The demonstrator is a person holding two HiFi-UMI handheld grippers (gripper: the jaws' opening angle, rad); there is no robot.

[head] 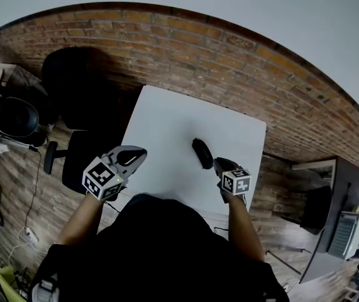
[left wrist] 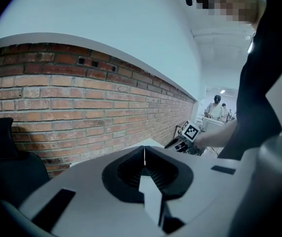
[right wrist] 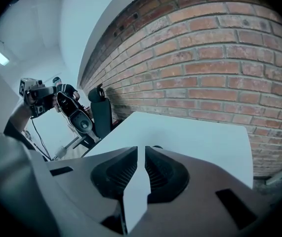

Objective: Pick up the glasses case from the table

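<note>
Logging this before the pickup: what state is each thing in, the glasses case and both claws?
Black oval glasses case: closed, lying on the white table, not gripped.
Left claw: shut, empty.
Right claw: slightly open, empty.
</note>
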